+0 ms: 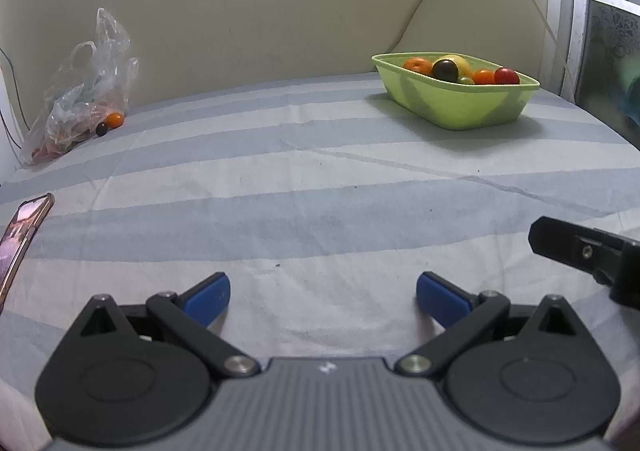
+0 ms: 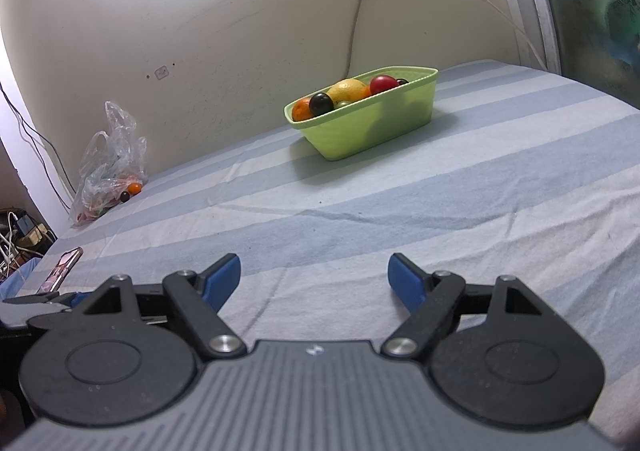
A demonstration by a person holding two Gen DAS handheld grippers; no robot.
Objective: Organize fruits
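On the bed's striped sheet (image 1: pixel 320 211), loose fruits (image 1: pixel 110 123) are seen by a thin plastic bag (image 1: pixel 80 99) at far left; the rest are piled in the green basket (image 1: pixel 460 103). Being round and slippery, each should be pinched gently across its middle. The left hand-held gripper (image 1: pixel 323 297) and right hand-held gripper (image 2: pixel 314 283) are spread, empty.

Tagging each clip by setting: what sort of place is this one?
Likely a bedroom at home: a striped bedsheet covers the surface, a plastic bag of fruit leans on a scuffed wall, and a phone lies nearby.
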